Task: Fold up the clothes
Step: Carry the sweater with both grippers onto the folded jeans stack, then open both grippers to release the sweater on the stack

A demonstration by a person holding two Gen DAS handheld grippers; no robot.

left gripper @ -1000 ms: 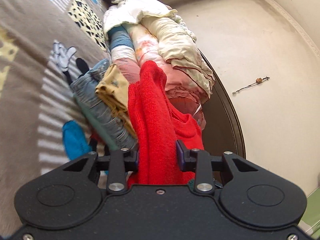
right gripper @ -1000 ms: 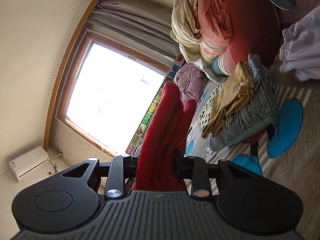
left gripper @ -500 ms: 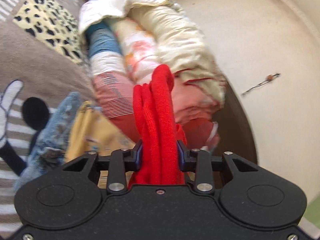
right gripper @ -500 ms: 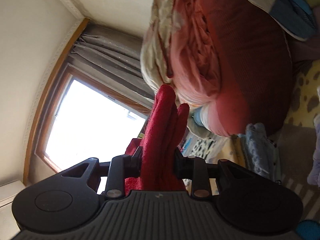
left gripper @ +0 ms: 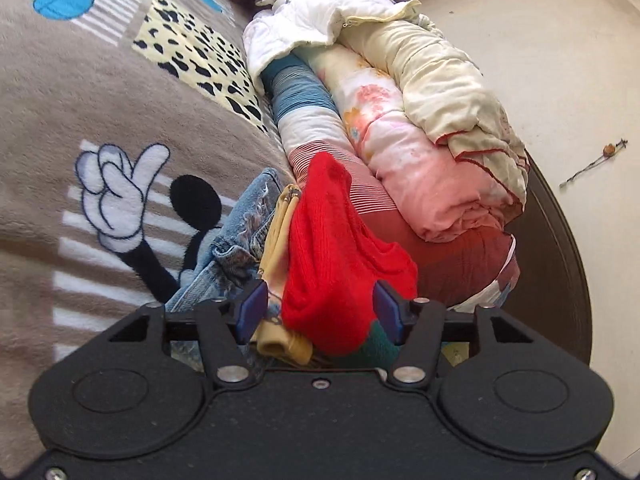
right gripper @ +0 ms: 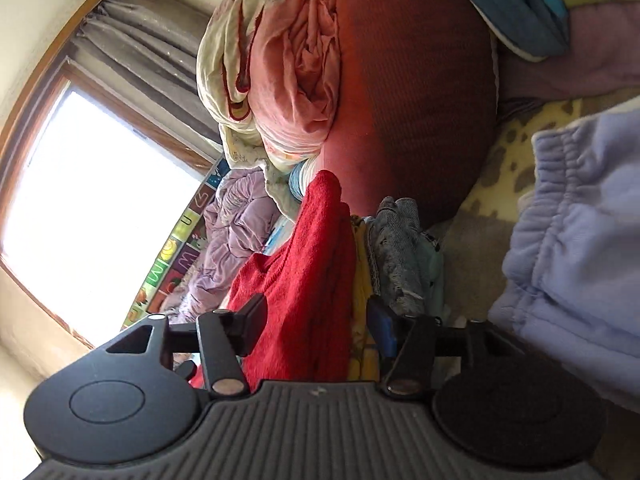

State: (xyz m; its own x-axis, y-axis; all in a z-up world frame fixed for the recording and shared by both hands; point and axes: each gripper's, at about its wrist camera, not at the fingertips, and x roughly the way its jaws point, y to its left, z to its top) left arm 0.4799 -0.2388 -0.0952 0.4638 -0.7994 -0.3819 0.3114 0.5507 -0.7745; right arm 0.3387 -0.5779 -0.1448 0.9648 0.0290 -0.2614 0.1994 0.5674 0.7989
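Brown fleece with cartoon prints, a bed blanket (left gripper: 100, 92), takes up most of the left wrist view and carries everything else. Along its far edge lies a long roll of bedding (left gripper: 400, 136): a cream and pink flowered quilt on top, a striped red, white and teal one under it, both seen again from the end in the right wrist view (right gripper: 400, 80). A lilac fleece garment (right gripper: 580, 260) with an elastic band lies at the right of that view, and a window (right gripper: 92, 208) with grey curtains fills its left.

Beside the roll stands a small stack of folded clothes. Blue jeans (left gripper: 236, 240) form its lower layer, a yellow garment (left gripper: 280, 220) lies on them, and the folded red sweater (left gripper: 332, 248) sits on top, its far end touching the striped quilt.

Both claws are opening. The left claw (left gripper: 316, 312) has its blue pads spread to either side of the sweater's near end, the right pad just at the knit, the left one clear of it beside the yellow cloth. The right claw (right gripper: 320, 320) likewise straddles the sweater (right gripper: 304, 280), one pad at its edge, the other apart from it by the jeans.
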